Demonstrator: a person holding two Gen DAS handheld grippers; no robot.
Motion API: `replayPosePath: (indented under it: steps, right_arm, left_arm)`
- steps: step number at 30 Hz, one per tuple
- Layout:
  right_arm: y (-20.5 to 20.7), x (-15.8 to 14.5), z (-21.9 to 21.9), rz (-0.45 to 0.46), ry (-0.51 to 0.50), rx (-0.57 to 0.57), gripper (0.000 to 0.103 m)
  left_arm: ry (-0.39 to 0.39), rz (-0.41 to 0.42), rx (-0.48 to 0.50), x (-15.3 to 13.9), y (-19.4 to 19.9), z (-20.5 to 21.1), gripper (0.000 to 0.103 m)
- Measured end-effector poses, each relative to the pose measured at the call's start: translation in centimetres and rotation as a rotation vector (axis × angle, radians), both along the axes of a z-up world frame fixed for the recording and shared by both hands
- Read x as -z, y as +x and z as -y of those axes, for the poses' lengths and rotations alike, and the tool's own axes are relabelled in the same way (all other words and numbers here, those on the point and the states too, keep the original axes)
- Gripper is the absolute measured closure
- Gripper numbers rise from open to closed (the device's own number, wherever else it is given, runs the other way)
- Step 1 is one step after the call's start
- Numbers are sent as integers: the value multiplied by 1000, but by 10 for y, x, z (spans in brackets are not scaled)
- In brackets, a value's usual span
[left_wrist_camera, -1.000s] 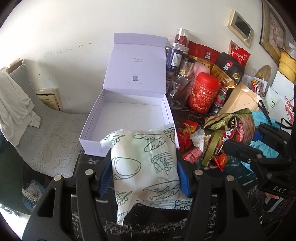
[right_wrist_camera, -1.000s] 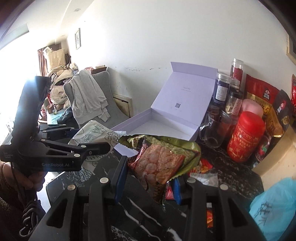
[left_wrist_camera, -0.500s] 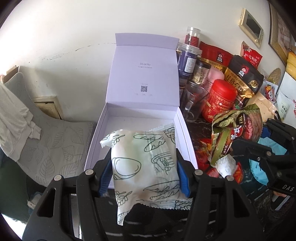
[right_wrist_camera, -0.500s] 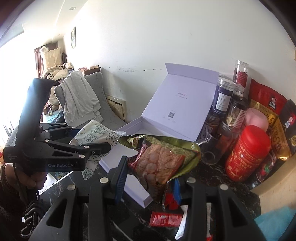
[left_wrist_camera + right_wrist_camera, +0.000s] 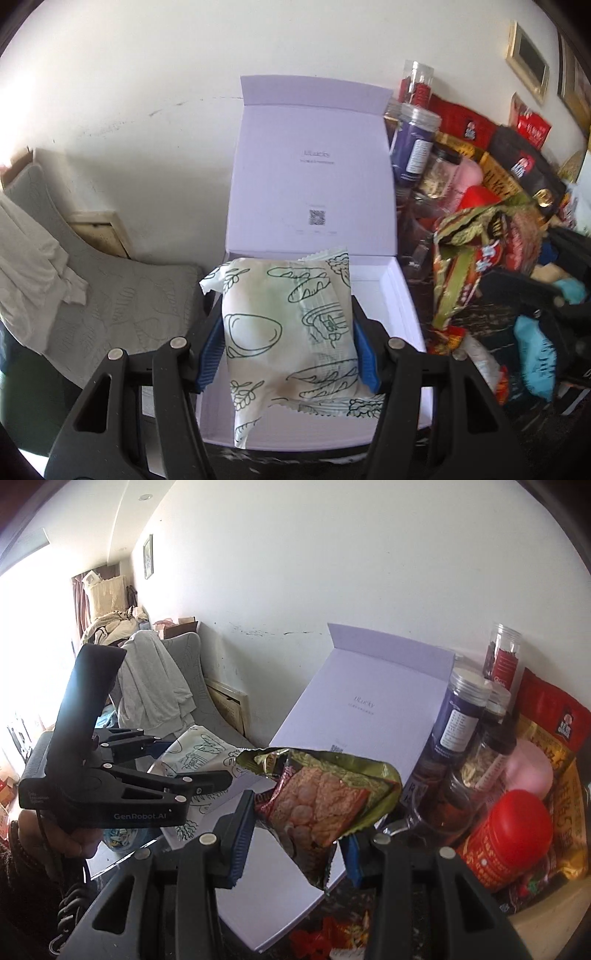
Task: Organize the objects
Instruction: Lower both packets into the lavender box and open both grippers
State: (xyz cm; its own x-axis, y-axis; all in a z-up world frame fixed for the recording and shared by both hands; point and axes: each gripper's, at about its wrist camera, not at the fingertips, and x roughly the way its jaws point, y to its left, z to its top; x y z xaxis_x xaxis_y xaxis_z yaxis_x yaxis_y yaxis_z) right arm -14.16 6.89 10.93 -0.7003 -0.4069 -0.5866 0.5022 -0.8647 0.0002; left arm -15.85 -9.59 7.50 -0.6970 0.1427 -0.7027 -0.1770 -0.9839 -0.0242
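Observation:
A lavender box point(image 5: 402, 295) stands open on the dark table, its lid point(image 5: 314, 166) leaning back against the wall. My left gripper point(image 5: 288, 347) is shut on a white bread packet point(image 5: 288, 325) printed with green line drawings, held above the box's inside. My right gripper point(image 5: 295, 834) is shut on a green and red snack bag point(image 5: 321, 801), held over the box's near right corner point(image 5: 280, 915). In the right wrist view the left gripper point(image 5: 207, 771) and its bread packet point(image 5: 199, 749) show at the left. The snack bag point(image 5: 465, 266) appears right of the box in the left wrist view.
Jars, a red canister point(image 5: 509, 845), a pink container point(image 5: 528, 771) and red and gold food bags point(image 5: 554, 720) crowd the wall right of the box. Small red wrappers point(image 5: 325, 934) lie on the table. A grey chair point(image 5: 122, 302) with a white garment point(image 5: 33, 251) stands left.
Both grippers have moved toward the box with their packets. The bread packet has come from the box's front edge to above its inside. The snack bag now hangs over the box's corner.

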Motion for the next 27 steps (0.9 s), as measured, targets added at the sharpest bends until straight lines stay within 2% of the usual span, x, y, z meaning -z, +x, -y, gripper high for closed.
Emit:
replayPosePath:
  steps: [5,12,18,27]
  right_arm:
    - [-22,1,7,16,3,-9,60]
    - [-53,20,15,71,16,15,60]
    - [-66,47,21,113,47,33,60]
    - [-75,70,33,149,90,25,60]
  left_arm:
    - [-71,14,-20,6,-26,3,45]
    - [-105,37,-47,20,-60,13,45]
    - [-48,89,-2,40,-73,18,45]
    - [-60,144,71,66,-87,12,45]
